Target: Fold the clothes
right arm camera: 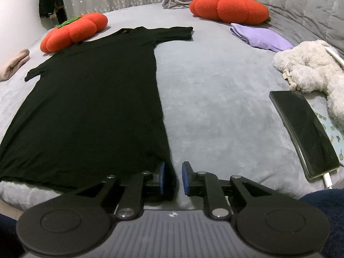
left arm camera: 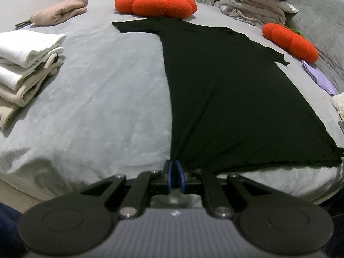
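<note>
Right now my left gripper (left arm camera: 176, 167) pinches the hem corner of the black dress (left arm camera: 225, 90), spread flat before the orange pumpkin cushion (left arm camera: 154, 2). My right gripper (right arm camera: 174, 173) stands unclenched astride the other corner. Next, I'd judge: clench, then fold.

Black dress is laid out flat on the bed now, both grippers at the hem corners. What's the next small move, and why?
Probably let go with the left gripper too. The black dress already lies spread flat on the bed; the right gripper stands open around its corner, while the left one pinches the other hem corner. Then regrip for the first fold.
</note>
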### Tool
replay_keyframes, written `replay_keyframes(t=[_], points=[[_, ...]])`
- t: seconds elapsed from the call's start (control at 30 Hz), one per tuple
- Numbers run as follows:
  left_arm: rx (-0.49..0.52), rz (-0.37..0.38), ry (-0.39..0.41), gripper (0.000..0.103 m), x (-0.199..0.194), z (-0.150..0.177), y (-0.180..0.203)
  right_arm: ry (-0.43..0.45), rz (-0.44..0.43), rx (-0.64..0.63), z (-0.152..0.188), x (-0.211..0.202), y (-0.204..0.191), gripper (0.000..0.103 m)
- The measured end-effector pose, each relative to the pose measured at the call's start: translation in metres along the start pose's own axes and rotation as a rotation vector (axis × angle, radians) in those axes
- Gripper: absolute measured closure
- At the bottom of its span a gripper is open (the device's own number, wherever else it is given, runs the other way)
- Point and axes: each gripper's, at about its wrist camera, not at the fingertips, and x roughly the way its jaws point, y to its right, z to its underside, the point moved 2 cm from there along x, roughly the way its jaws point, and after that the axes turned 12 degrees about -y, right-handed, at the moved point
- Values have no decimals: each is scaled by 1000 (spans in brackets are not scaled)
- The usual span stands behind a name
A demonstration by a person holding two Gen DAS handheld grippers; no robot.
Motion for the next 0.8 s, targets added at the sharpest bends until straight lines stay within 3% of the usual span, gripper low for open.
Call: replay_keyframes(t=[0.07,0.17,0.33,0.43,0.63,0.8], points=[[-2,4,1,94,0,0,0,1,4,7,-1,0,0,85],[5,25,4,84,-2,0,0,7,10,16,-2,0,2,84],[2,54,9,79,-3,2,-4,27,33,16,-2,1,-1,82],[-12,82,19,72,-7,3,-10,66,52,-7,-1,-1,-6,78],[-69,151,36,71,-13,1,-26,201,27,-126,3,-12,-33,74],[-92,206,59,73,-18,-2,-33,229,-19,-282,13,-7,-77,74]])
